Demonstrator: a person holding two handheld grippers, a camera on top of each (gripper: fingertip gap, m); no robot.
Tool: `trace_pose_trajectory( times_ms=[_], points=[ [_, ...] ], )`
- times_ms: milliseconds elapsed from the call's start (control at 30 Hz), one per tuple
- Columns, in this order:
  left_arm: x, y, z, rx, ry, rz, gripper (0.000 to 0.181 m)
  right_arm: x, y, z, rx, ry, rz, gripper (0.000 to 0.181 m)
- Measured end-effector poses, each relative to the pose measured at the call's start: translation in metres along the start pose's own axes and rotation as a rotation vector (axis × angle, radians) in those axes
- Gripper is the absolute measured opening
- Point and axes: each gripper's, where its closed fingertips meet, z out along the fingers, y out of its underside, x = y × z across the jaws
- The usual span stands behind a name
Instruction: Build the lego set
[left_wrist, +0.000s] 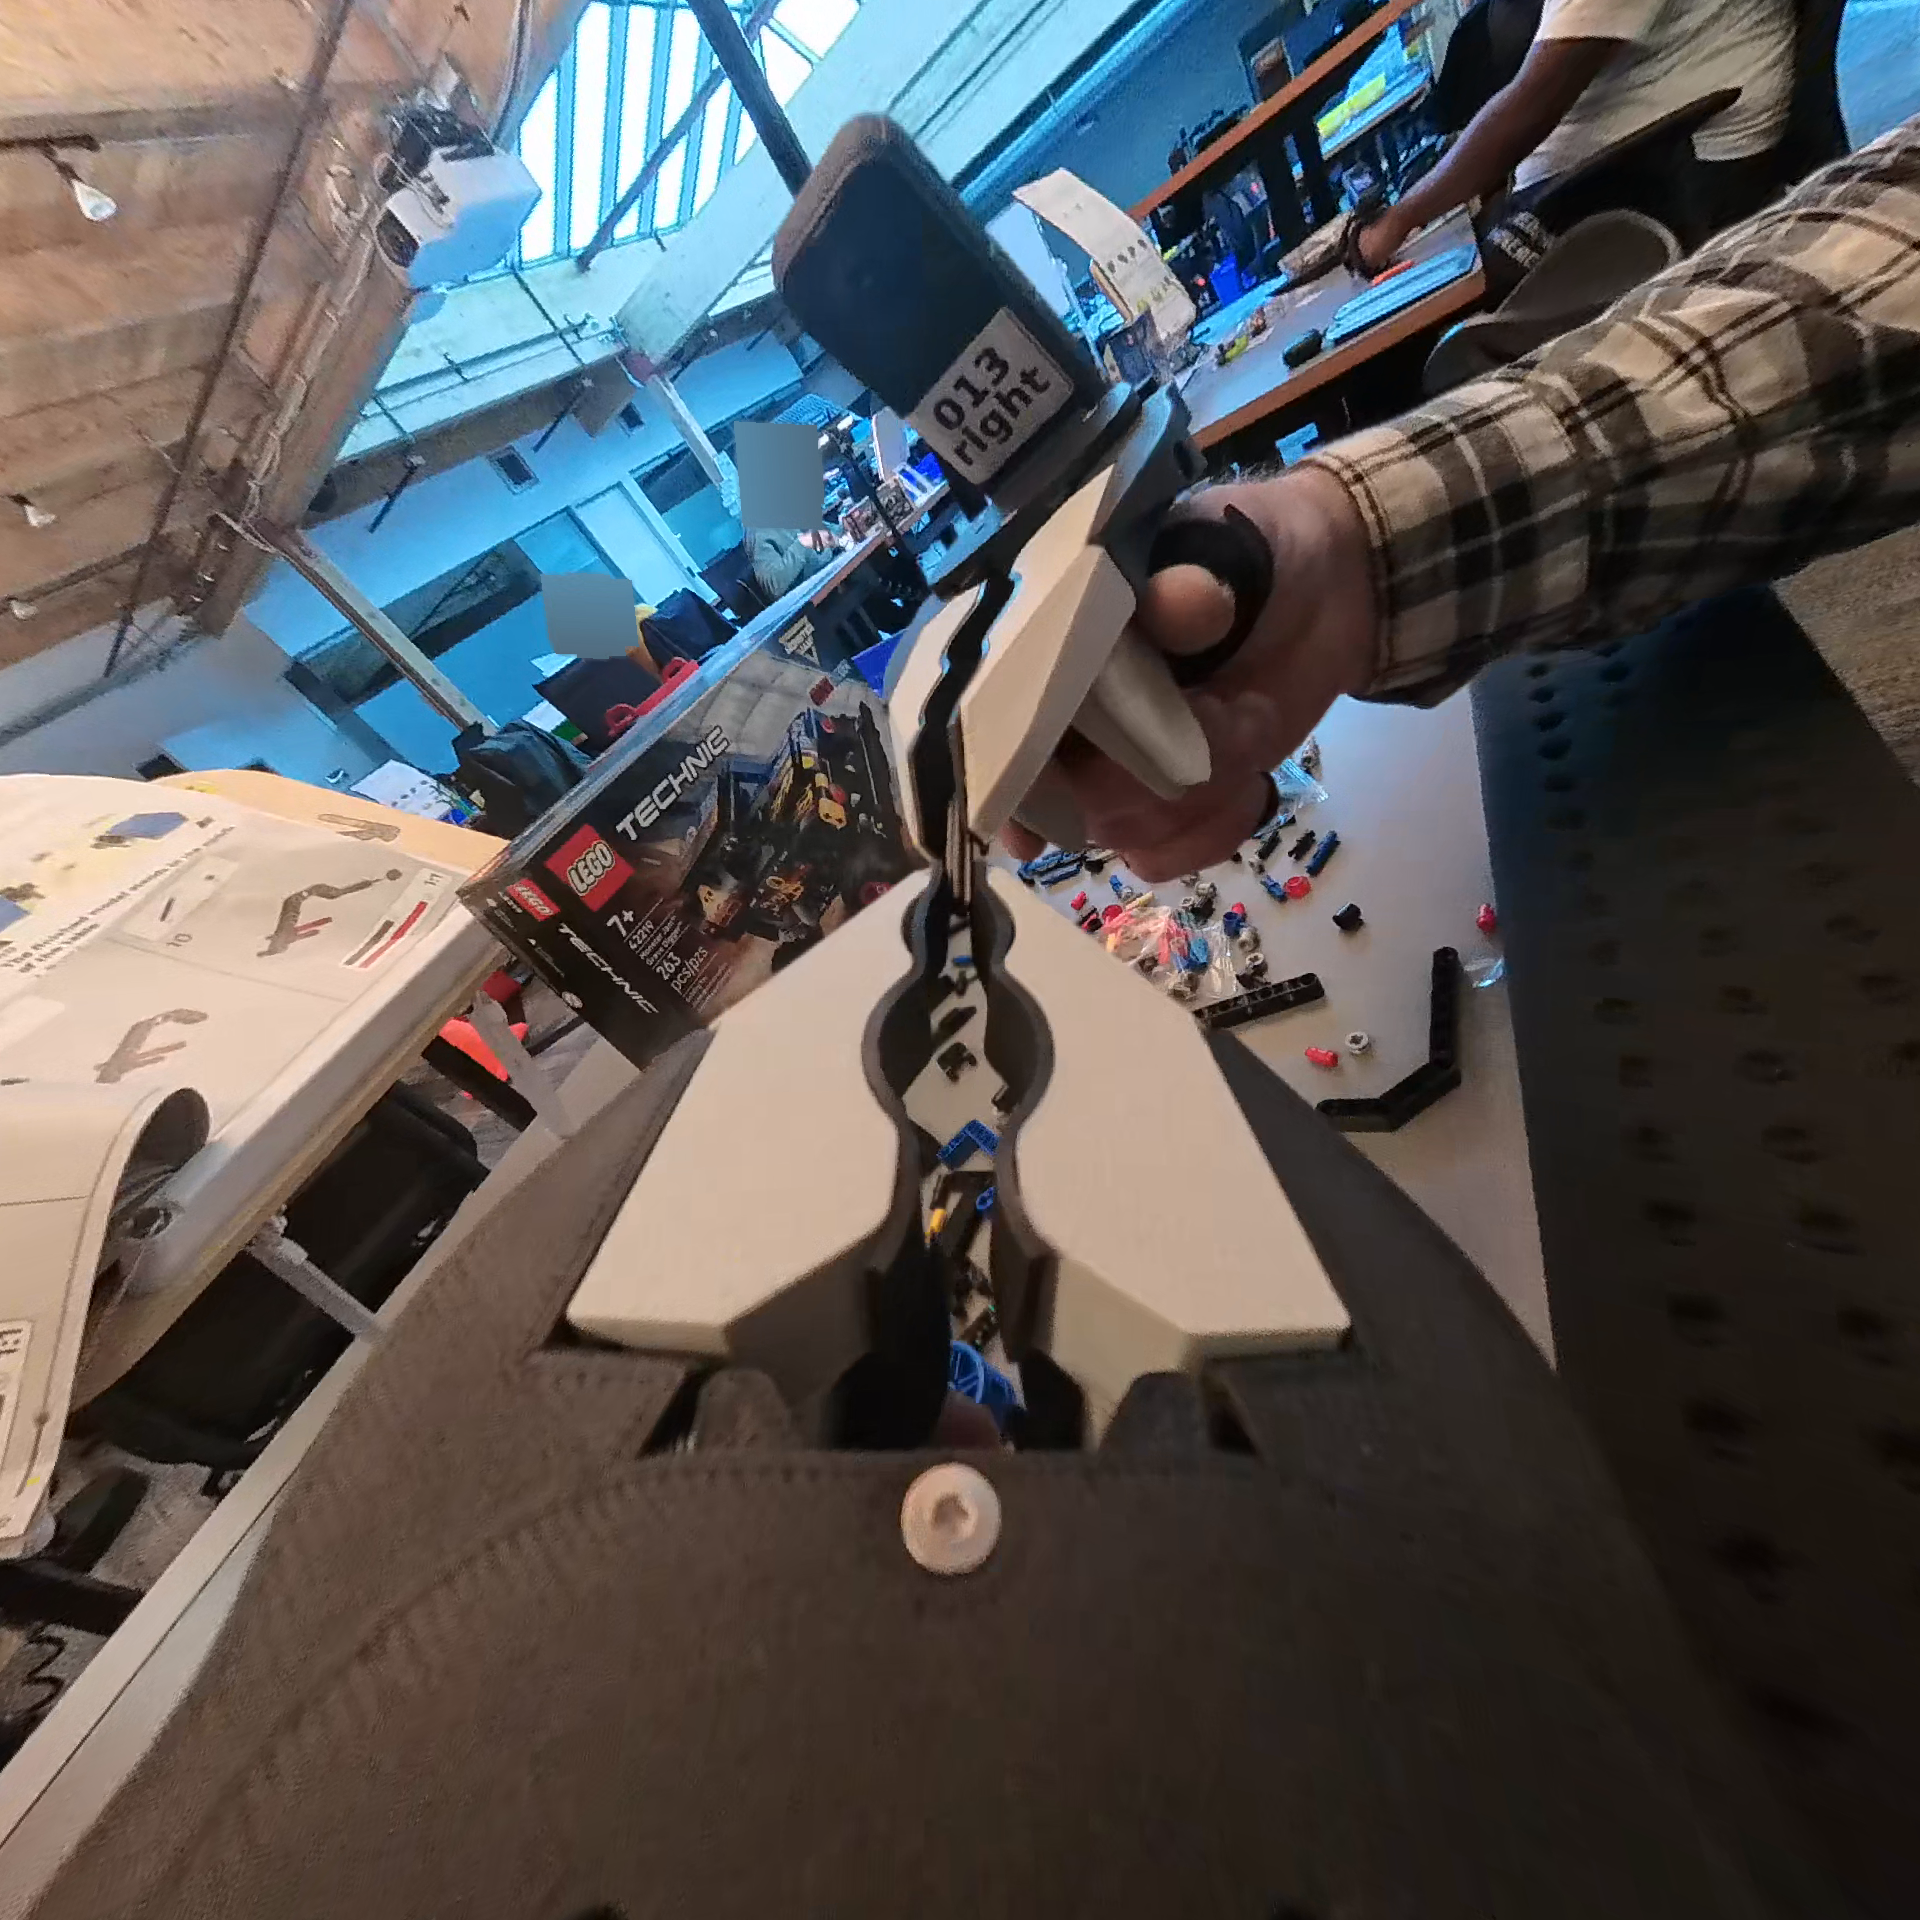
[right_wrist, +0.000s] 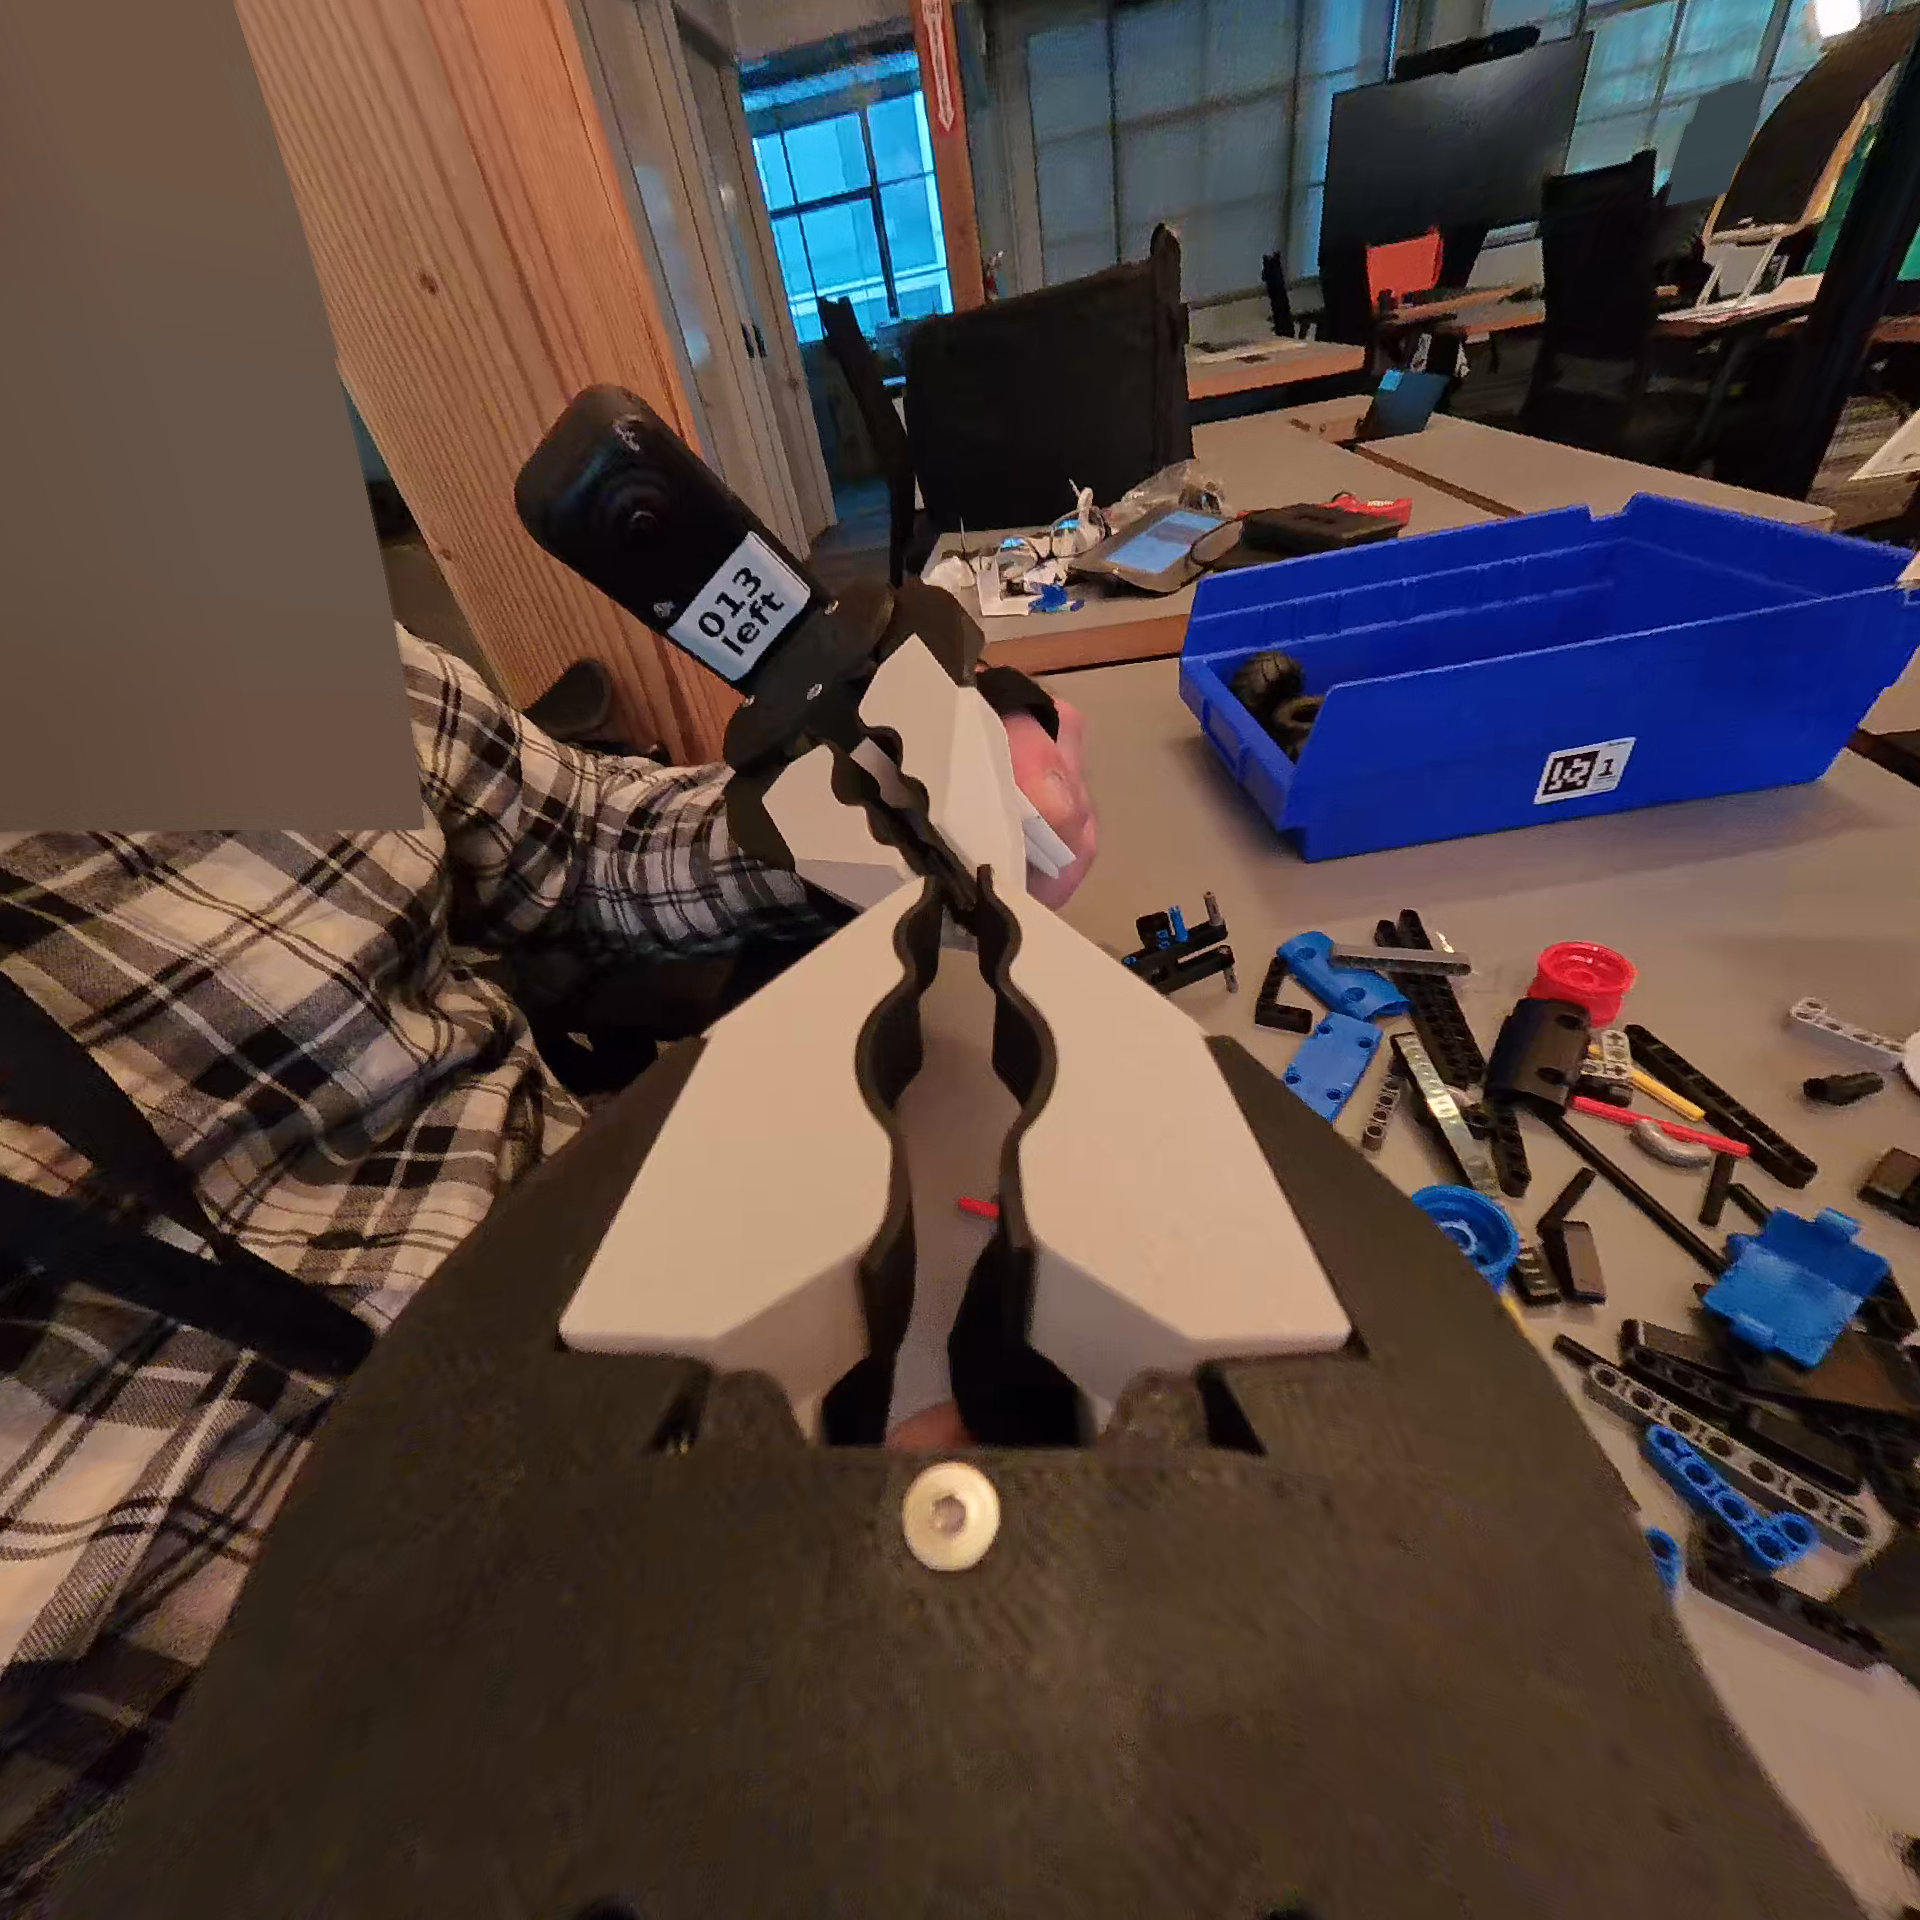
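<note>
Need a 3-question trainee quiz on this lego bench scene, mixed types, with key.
1. True or false: the blue bin is empty.
2. The set's box stands: A) beside the instruction booklet; B) in the bin; C) on the floor.
3. What colour is the wheel hub nearest the bin?
Key: 1 false, black tyres lie in it; 2 A; 3 red.

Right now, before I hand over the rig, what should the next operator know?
Left hand-held gripper and right hand-held gripper: raised over the table, tips meeting; jaws nearly closed, any pinched piece hidden.
Things: loose parts spread on the table, black tyres in the blue bin, set box and open instruction booklet at the left.
Done: no finished assembly visible.
Left: most of the build, judging by the loose parts.
</note>
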Motion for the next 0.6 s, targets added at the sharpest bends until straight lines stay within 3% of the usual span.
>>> trace_pose_trajectory(
  times_ms=[167, 300, 467, 500, 600],
  points=[
    [0.006, 0.014, 0.007, -0.070, 0.050, -0.072, 0.003, 0.002, 0.008, -0.006, -0.057, 0.042, -0.079, 0.002],
    [0.043, 0.049, 0.008, -0.299, 0.282, -0.094, 0.029, 0.014, 0.021, -0.029, -0.134, 0.109, -0.109, 0.002],
    [0.090, 0.104, 0.001, -0.611, 0.520, 0.073, 0.026, 0.017, 0.055, -0.045, -0.275, 0.150, -0.128, 0.002],
    [0.096, 0.112, -0.001, -0.650, 0.552, 0.104, 0.017, 0.016, 0.060, -0.046, -0.287, 0.143, -0.122, 0.002],
    [0.102, 0.112, 0.002, -0.650, 0.581, 0.124, 0.011, 0.013, 0.079, -0.048, -0.328, 0.129, -0.119, 0.002]
  ],
)
